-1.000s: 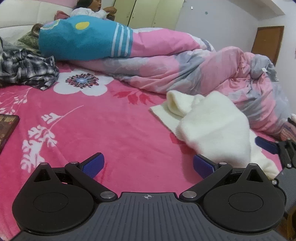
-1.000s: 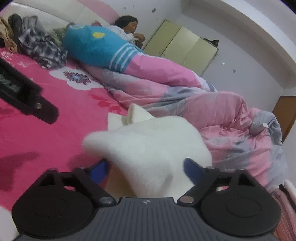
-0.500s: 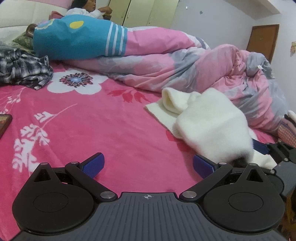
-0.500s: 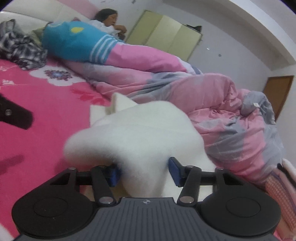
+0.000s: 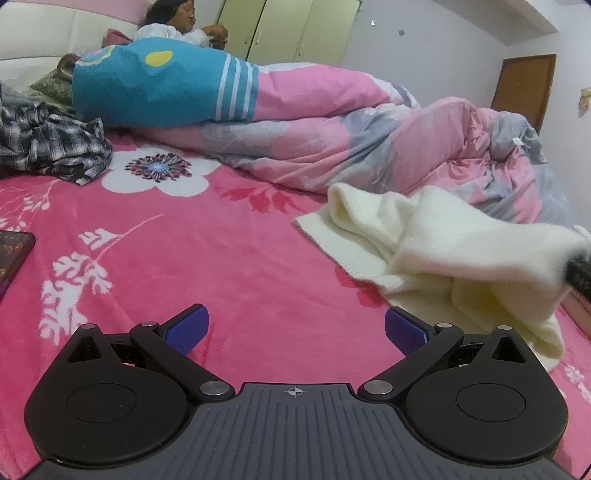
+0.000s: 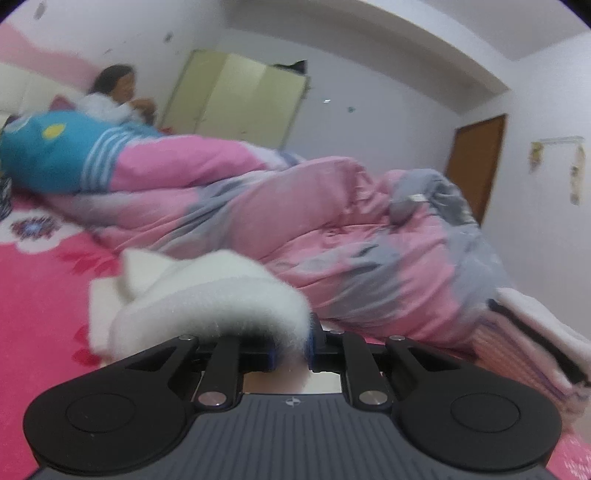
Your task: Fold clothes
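Observation:
A fluffy cream-white sweater (image 5: 424,240) lies on the pink flowered bed sheet (image 5: 184,258), right of centre in the left wrist view. Its near edge is pulled up toward the right border. My right gripper (image 6: 291,350) is closing on a fold of that white sweater (image 6: 221,299), and the blue pads pinch the cloth between them. My left gripper (image 5: 293,328) hovers low over the sheet, open, with nothing between its blue fingers (image 5: 186,326). The sweater's edge lies just beyond its right finger.
A crumpled pink and grey quilt (image 5: 369,136) runs along the back of the bed. A person (image 5: 173,22) lies behind a blue striped blanket (image 5: 159,81). A plaid garment (image 5: 48,144) sits at the far left, a dark flat object (image 5: 11,258) at the left edge.
My right gripper has closed from wide open onto the sweater's fold and lifted it up and to the right. The left gripper has stayed where it was, still open.

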